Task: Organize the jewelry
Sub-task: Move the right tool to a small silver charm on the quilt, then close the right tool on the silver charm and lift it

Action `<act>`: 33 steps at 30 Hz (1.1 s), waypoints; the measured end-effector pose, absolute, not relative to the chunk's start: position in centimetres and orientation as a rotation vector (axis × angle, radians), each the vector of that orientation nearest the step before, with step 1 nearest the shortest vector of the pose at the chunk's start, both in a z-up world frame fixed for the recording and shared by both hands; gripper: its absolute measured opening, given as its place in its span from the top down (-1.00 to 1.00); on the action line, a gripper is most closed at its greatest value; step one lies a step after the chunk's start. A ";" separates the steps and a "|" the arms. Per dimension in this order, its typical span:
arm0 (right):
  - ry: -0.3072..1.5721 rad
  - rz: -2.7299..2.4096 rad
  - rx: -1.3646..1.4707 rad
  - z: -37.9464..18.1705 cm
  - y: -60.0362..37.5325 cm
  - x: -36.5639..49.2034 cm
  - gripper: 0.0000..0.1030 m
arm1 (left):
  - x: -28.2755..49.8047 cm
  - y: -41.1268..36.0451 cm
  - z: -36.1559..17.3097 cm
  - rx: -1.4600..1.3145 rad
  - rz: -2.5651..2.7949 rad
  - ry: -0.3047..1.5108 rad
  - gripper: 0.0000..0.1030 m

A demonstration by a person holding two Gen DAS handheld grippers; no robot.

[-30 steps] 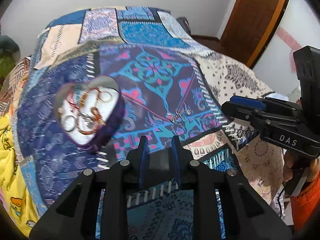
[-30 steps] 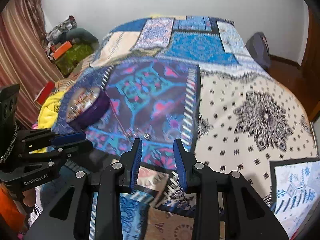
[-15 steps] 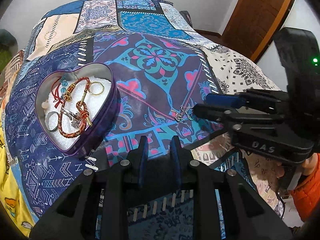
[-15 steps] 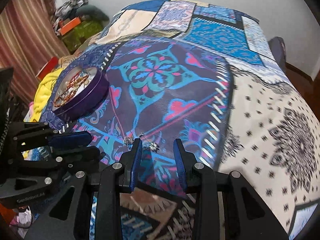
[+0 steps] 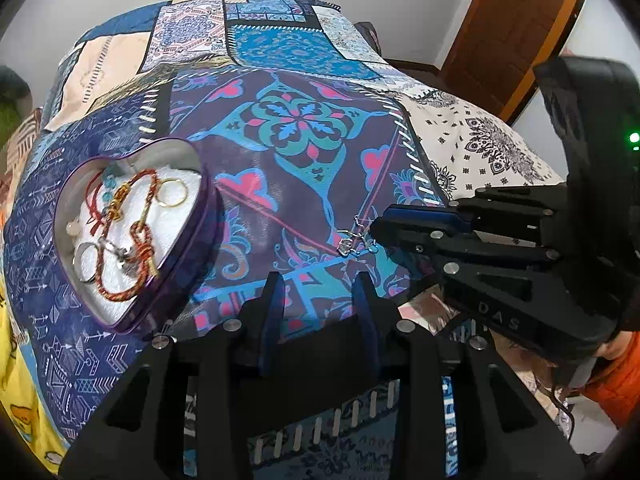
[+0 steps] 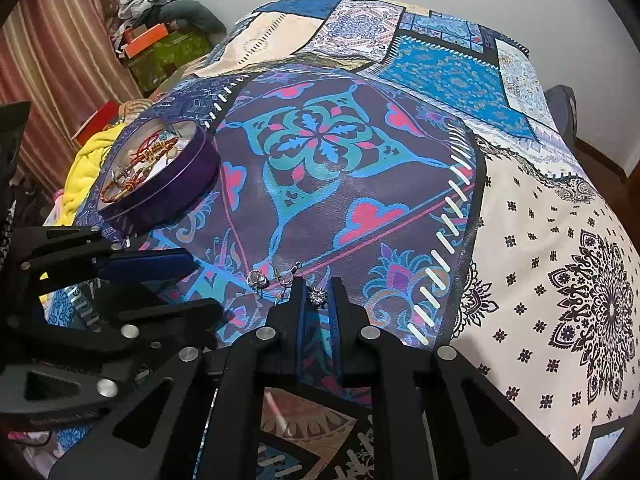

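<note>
A purple heart-shaped tin [image 5: 208, 216] [image 6: 176, 176] lies on the bedspread and holds red and gold cord bracelets [image 5: 128, 236] and rings. A small cluster of silver jewelry [image 5: 352, 240] lies on the spread to its right: a heart stone piece [image 6: 256, 279], hooks [image 6: 286, 272] and a sparkly flower stud [image 6: 317, 295]. My right gripper [image 6: 316, 294] has its jaws narrowed around the flower stud, low on the spread; it also shows in the left wrist view [image 5: 380, 228]. My left gripper [image 5: 318, 292] is open and empty, between tin and cluster; it also shows in the right wrist view [image 6: 192, 280].
The patchwork bedspread [image 5: 296, 128] covers the whole bed. A yellow blanket [image 6: 86, 176] lies at the left edge, with boxes and clutter [image 6: 160, 40] beyond. A wooden door [image 5: 508, 28] stands at the right.
Both grippers moved forward and down toward the spread. The right gripper's jaws narrowed from open and now enclose the flower stud.
</note>
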State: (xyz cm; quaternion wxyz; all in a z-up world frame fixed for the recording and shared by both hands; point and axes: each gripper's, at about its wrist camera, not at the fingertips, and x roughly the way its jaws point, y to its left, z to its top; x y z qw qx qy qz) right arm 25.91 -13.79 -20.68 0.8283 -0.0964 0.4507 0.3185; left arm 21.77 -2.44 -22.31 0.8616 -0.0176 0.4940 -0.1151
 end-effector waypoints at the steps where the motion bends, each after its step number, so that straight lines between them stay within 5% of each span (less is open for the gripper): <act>1: 0.955 0.676 -0.202 -20.6 -13.8 25.9 0.82 | 21.9 -2.5 -22.3 -0.040 -0.247 1.036 0.32; 16: 0.878 0.618 -0.158 -18.2 -16.8 25.6 0.82 | 23.6 -4.1 -22.8 -0.037 -0.270 1.017 0.33; 22: 0.873 0.609 -0.126 -18.1 -17.6 25.4 0.82 | 24.2 -4.9 -23.2 0.004 -0.251 0.997 0.77; 33: 0.855 0.610 -0.102 -17.1 -17.7 25.1 0.82 | 22.9 -4.4 -21.6 -0.001 -0.244 0.958 0.77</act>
